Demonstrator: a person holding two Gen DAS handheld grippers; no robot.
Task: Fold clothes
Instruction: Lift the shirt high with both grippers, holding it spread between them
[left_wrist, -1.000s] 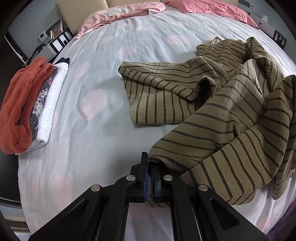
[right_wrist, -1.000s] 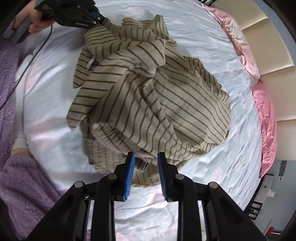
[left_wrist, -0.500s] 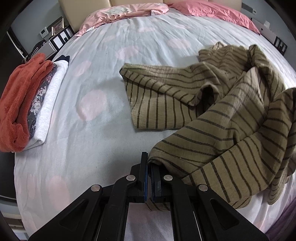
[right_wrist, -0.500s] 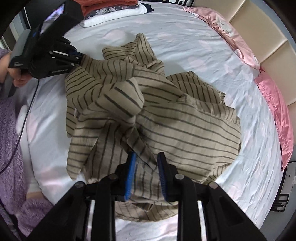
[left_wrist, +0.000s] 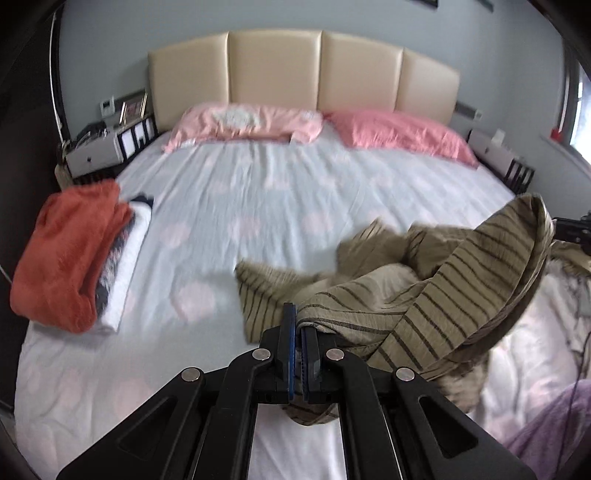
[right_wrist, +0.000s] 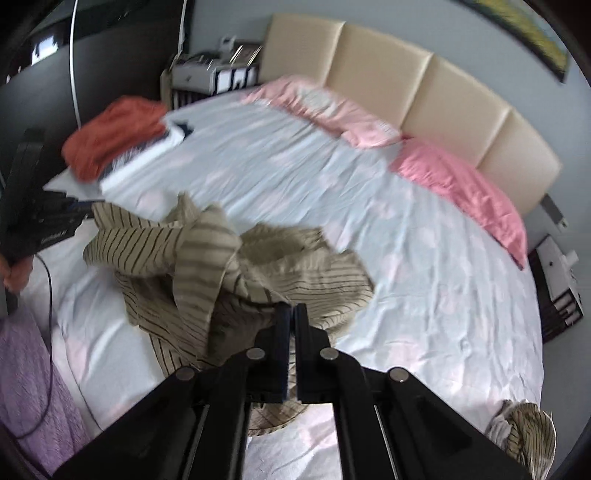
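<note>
From the left wrist, the left claw (left_wrist: 299, 350) is clamped on an edge of the striped garment (left_wrist: 424, 295), which sags in a crumpled band rightward toward the other claw, part of it trailing on the bed (left_wrist: 258, 206). A folded stack (left_wrist: 77, 254) lies at the bed's left edge, so earlier pieces look done; this one is unfolded.

From the right wrist, the right claw (right_wrist: 290, 347) pinches the same garment (right_wrist: 221, 258). It is bunched, its long axis roughly claw to claw, no clear heading.
</note>
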